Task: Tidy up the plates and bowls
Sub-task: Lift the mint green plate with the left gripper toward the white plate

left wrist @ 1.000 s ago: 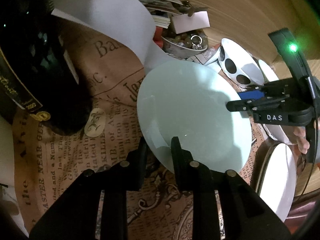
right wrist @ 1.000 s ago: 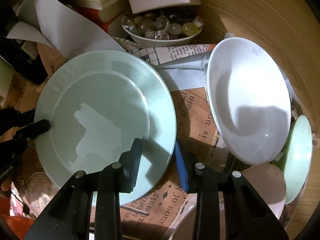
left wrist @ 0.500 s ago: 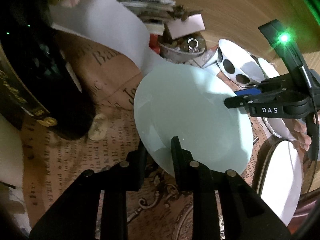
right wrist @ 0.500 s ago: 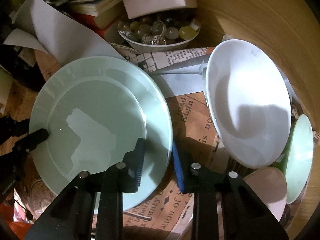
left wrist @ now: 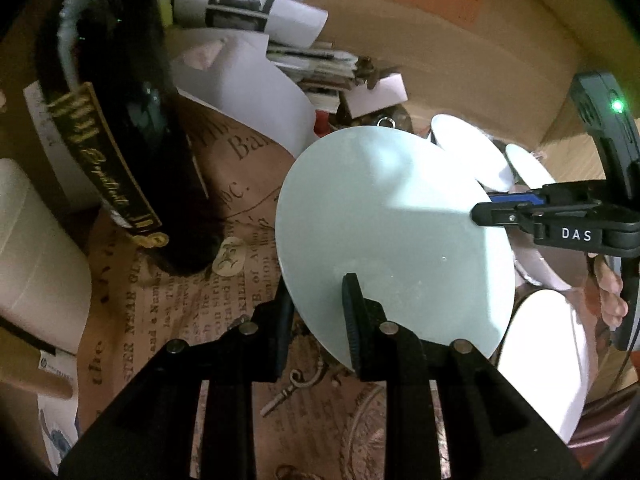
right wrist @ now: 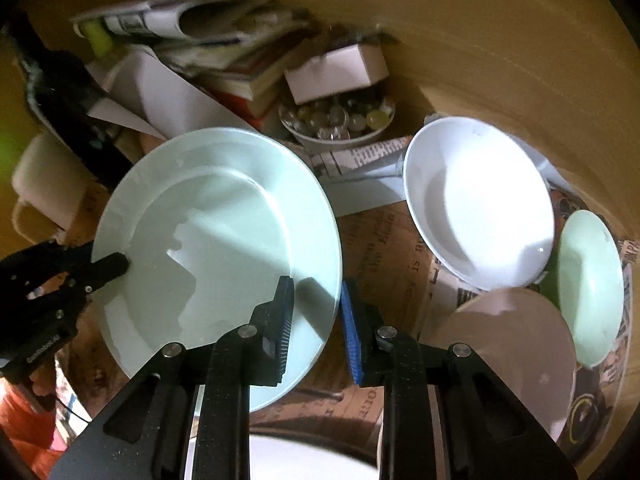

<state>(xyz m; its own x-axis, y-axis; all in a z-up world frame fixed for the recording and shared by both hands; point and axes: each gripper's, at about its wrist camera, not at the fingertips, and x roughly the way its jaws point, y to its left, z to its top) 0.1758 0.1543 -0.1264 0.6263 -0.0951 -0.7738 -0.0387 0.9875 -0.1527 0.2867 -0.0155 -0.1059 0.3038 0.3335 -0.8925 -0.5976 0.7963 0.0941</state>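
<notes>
A pale green plate [left wrist: 392, 236] is held off the table by both grippers. My left gripper [left wrist: 318, 320] is shut on its near rim, one finger above and one below. My right gripper [right wrist: 314, 316] is shut on the opposite rim of the same plate [right wrist: 216, 248]; it shows in the left wrist view [left wrist: 504, 208] at the right. A white bowl [right wrist: 480, 204], a small green plate [right wrist: 588, 284] and a pinkish plate [right wrist: 516, 344] lie to the right. Another white plate [left wrist: 548, 360] lies below right.
A dark bottle [left wrist: 116, 152] stands at the left next to a white roll [left wrist: 36, 248]. A bowl of glass beads [right wrist: 340, 120], stacked books [right wrist: 240, 68] and loose paper [left wrist: 248, 92] crowd the back. Printed brown paper [left wrist: 180, 304] covers the table.
Both grippers have lifted the pale green plate up off the table and tilted it; more of the back clutter and wall has come into view.
</notes>
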